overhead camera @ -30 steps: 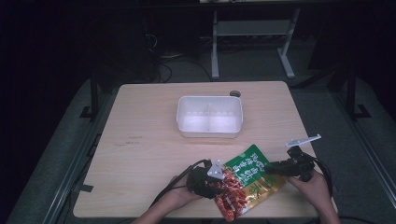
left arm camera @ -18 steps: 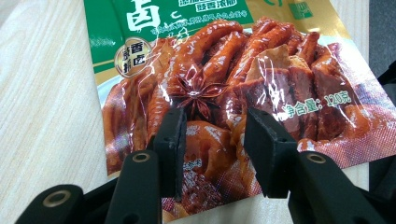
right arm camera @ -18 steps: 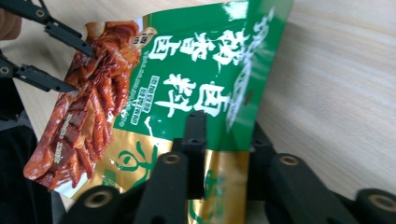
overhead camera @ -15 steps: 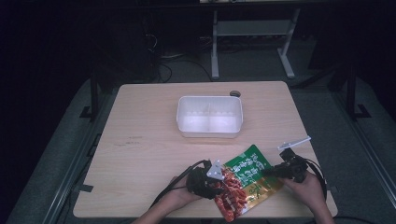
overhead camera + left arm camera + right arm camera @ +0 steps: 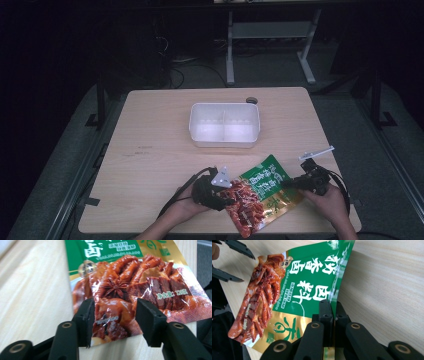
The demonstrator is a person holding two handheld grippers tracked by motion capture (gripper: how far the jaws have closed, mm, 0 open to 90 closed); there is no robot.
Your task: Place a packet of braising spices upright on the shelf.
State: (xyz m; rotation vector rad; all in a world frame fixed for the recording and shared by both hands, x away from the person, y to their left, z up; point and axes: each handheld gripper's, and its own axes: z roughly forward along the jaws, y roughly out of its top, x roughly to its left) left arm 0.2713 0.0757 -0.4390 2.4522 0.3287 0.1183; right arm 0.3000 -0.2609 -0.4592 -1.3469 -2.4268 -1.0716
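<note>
A green, gold and red snack pouch (image 5: 262, 192) lies on the wooden table (image 5: 150, 150) near its front edge. My left gripper (image 5: 227, 197) is at the pouch's red end. In the left gripper view its jaws have just been opening and now stand apart (image 5: 113, 320) on either side of the pouch's (image 5: 120, 285) corner, no longer pressing it. My right gripper (image 5: 287, 184) has just been closing. In the right gripper view it is shut (image 5: 333, 307) on the thin gold-green edge of the pouch (image 5: 307, 282), and the left gripper (image 5: 247, 267) stands open at the far end.
A white two-compartment tub (image 5: 225, 105) stands at the table's middle, beyond the pouch. A small dark round thing (image 5: 251, 100) lies behind it near the far edge. Bare tabletop spreads to the left. The floor around is dark, with cables and a metal stand.
The right gripper has shifted slightly left, in against the pouch's edge. The pouch and the left hand have stayed in place.
</note>
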